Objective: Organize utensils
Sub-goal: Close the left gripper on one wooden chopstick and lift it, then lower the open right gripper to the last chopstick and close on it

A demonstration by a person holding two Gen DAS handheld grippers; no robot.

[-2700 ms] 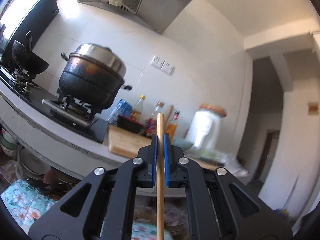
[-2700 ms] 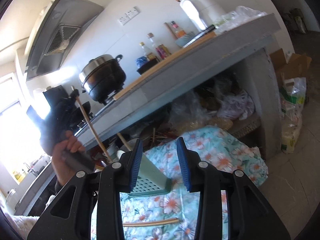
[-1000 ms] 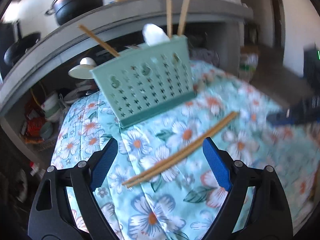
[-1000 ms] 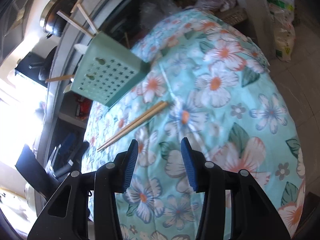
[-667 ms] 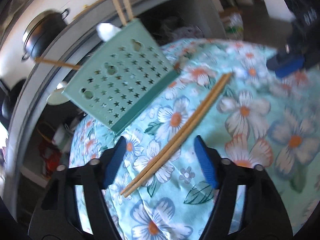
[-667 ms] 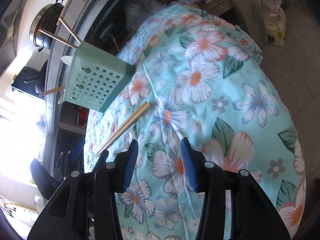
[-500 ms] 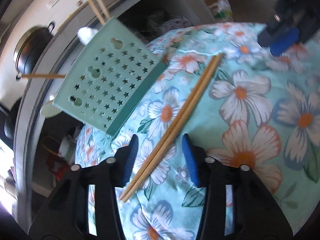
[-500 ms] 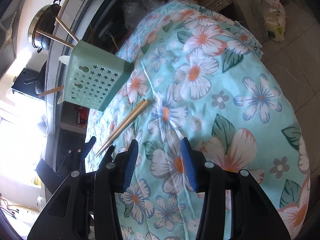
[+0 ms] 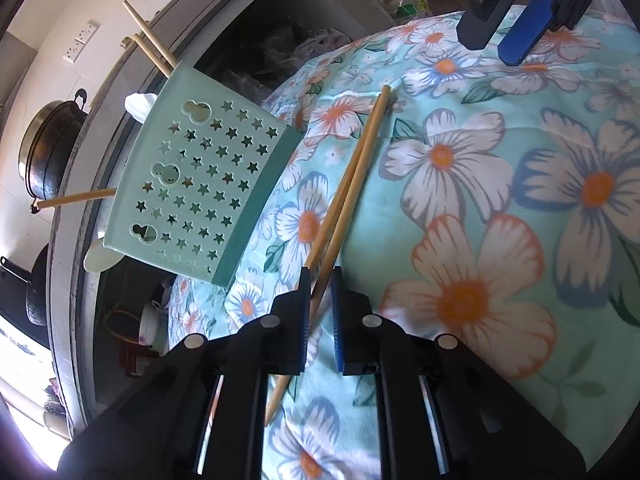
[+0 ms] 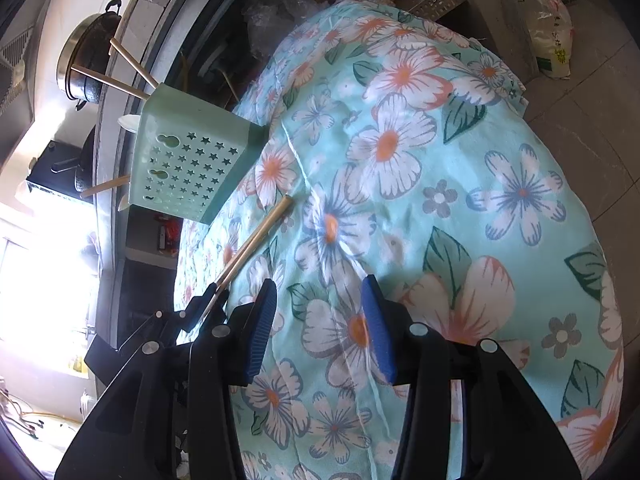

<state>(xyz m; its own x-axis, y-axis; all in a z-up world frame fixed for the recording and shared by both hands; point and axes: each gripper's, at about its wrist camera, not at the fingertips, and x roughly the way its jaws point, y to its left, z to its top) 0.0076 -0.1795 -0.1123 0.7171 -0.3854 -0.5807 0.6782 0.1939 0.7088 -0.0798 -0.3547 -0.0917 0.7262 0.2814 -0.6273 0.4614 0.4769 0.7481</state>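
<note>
Closing the left gripper [image 9: 320,280] on the pair of chopsticks [image 9: 352,168] that lies on the flowered cloth [image 9: 520,208]; jaws nearly pressed together, with both sticks passing between the blue pads, though cannot tell if the pinch is already firm on both. Risking here, by judgement, a grip on only one stick: the two lie side by side and slightly crossing, so one may slip out and roll on the soft cloth when lifted. Also risking a long lever, since the hold is near the thin end at 6 o'clock and the far ends point to 1 o'clock, so the sticks could swing or scissor apart. Could also catch a fold of the cloth between the pads. Standing at 10 o'clock from the sticks, well apart from the pads but near the middle of the sticks, the green holder [image 9: 200,184] with star holes, already containing other chopsticks [image 9: 150,38] and a white spoon [image 9: 138,104]; a swinging stick may hit its wall and tip it. Held low and tilted down toward the cloth, fingers pointing to 12 o'clock along the sticks. Hovering over the cloth at 1 o'clock in the left view, the right gripper [image 10: 320,320], jaws spread wide and holding nothing, pointed down at the flowers.
</note>
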